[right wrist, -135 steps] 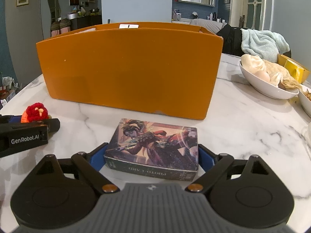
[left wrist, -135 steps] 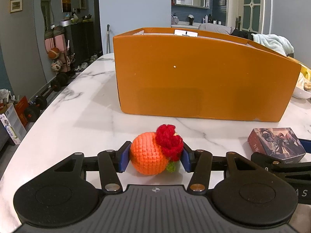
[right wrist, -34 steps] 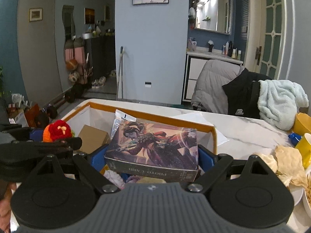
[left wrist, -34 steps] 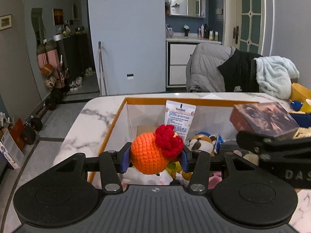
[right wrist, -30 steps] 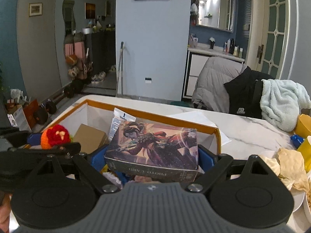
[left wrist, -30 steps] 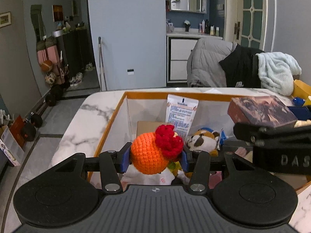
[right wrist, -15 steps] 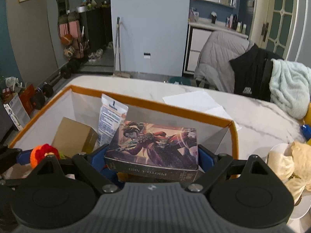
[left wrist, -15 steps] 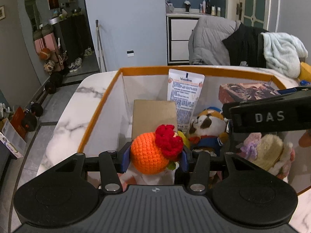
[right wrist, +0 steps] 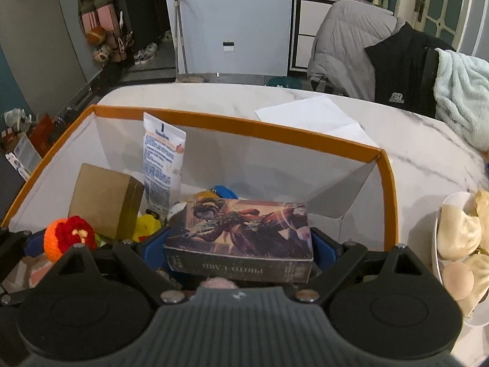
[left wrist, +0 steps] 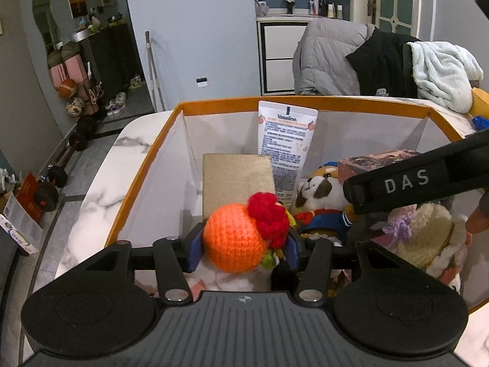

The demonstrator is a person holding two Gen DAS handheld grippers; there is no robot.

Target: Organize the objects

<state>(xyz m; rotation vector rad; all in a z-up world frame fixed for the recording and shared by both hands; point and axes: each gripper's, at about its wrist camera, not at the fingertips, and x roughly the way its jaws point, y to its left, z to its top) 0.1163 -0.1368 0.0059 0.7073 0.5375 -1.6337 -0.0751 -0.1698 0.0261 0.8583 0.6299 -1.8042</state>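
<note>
The left gripper (left wrist: 244, 244) hangs over the near left part of the box, and its jaws are opening: the blue pads (left wrist: 195, 252) stand at either side of the round orange crocheted ball with a red woolly tuft (left wrist: 237, 237), the left pad at the ball's edge and the right pad showing a sliver of space beside the tuft. The ball sits between them, above the pile of toys.

The right gripper (right wrist: 240, 249) is opening too, though only slightly, and its blue pads are close against both ends of the flat illustrated card box with dark printed sides (right wrist: 241, 232), which lies level between them over the middle of the container. I cannot tell whether the pads have let go of it.

Both things are inside the rim of the large orange cardboard box with white inner walls (right wrist: 275, 134). Within it lie a plain brown carton (right wrist: 105, 198) on the left, a white squeeze tube of lotion (right wrist: 162, 165) leaning against the far wall, a brown-and-white plush dog (left wrist: 321, 191), and a cream knitted hat toy with a purple flower (left wrist: 428, 232) to the right.

The box stands on a white marble table (right wrist: 412, 153), where a sheet of white paper (right wrist: 311, 113) lies beyond it and a white bowl of dumplings (right wrist: 458, 238) sits to its right.
</note>
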